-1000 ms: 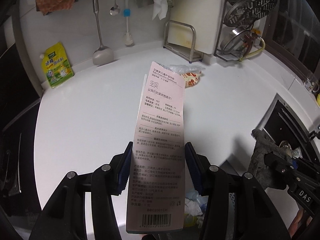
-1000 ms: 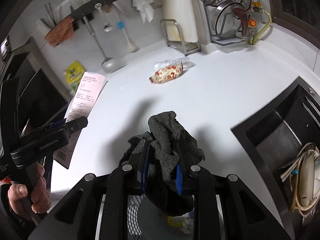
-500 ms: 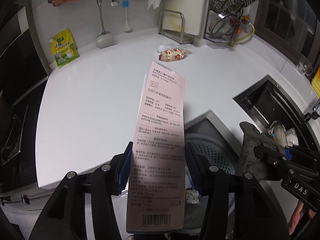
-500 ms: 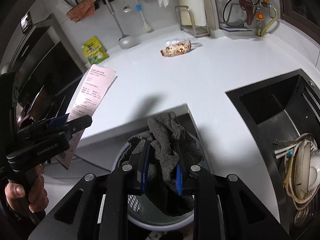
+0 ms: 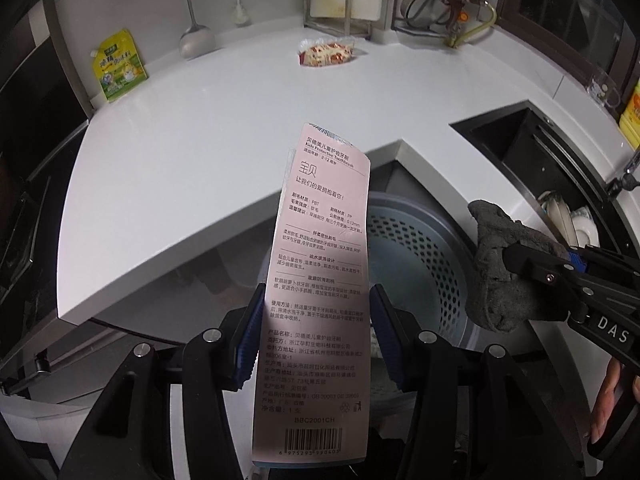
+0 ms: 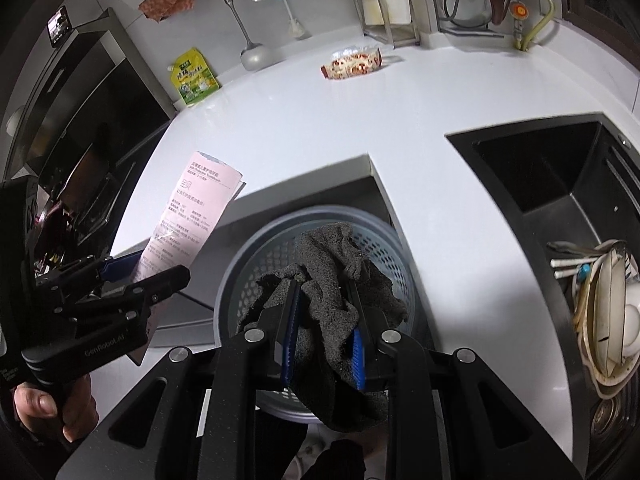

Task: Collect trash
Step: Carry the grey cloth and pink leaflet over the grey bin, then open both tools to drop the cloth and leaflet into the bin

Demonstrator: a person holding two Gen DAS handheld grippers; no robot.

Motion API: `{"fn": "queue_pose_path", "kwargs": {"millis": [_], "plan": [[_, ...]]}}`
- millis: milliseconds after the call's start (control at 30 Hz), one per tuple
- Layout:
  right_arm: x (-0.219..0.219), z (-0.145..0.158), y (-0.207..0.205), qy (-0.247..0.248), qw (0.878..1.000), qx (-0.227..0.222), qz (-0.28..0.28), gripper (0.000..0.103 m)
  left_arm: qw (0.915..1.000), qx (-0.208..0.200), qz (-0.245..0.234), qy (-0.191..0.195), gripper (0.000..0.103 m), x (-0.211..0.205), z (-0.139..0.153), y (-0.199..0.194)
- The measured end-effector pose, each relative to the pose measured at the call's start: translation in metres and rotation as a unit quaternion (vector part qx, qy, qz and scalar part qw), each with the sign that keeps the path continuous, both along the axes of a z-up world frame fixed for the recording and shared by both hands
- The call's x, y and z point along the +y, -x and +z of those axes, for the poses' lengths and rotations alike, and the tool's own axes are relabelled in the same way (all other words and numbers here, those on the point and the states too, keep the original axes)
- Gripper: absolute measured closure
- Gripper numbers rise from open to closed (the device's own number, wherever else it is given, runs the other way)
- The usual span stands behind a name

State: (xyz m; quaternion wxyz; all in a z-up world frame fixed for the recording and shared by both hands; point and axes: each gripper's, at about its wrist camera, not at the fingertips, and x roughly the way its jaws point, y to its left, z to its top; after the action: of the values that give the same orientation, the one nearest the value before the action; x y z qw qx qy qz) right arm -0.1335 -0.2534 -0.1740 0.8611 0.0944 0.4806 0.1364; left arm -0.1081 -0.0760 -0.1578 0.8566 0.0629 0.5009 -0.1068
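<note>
Left hand-held gripper (image 5: 316, 336) is pinching a pink toothbrush package card (image 5: 320, 264) between its blue pads, card sticking up and forward past the fingertips, barcode end nearest the camera. Right hand-held gripper (image 6: 322, 332) is pressed tight on a dark grey rag (image 6: 336, 288), cloth bunching above the pads and sagging below them.

Both are hanging over a round grey perforated trash basket (image 6: 240, 276) standing on the floor in the notch of the white worktop (image 6: 304, 120). In the right wrist view the rag is sitting right above the basket opening; the card is off to the left of the rim, partly over the worktop edge. A person's hand (image 6: 52, 408) is gripping the left tool's handle at the lower left of that view. In the left wrist view the right gripper with the rag is showing at the right edge, over the basket's far side.

Further out, a black sink (image 6: 560, 184) is set in the worktop on the right, with dishes (image 6: 608, 320) piled in its near end. Far across the worktop a red-and-white snack wrapper (image 6: 352, 65) is lying alone near the back wall. A yellow-green pouch (image 6: 194, 76) is leaning against the wall at the left, with a ladle (image 6: 250, 46) and brush hanging beside it.
</note>
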Motion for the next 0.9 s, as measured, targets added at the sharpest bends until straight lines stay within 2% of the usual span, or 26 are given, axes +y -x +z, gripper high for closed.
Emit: {"fn": "queue_pose_path", "kwargs": {"millis": [467,900], "plan": [[0.005,-0.026,0.006,-0.003,0.999,0.031,0.012,0.082,0.999,0.043,-0.005,-0.004,0.053,-0.011,-0.026,0.011],[0.013,-0.026,-0.003,0.003,0.999,0.026,0.03,0.078,0.9983,0.058,0.005,0.004,0.052,-0.005,-0.028,0.01]]}}
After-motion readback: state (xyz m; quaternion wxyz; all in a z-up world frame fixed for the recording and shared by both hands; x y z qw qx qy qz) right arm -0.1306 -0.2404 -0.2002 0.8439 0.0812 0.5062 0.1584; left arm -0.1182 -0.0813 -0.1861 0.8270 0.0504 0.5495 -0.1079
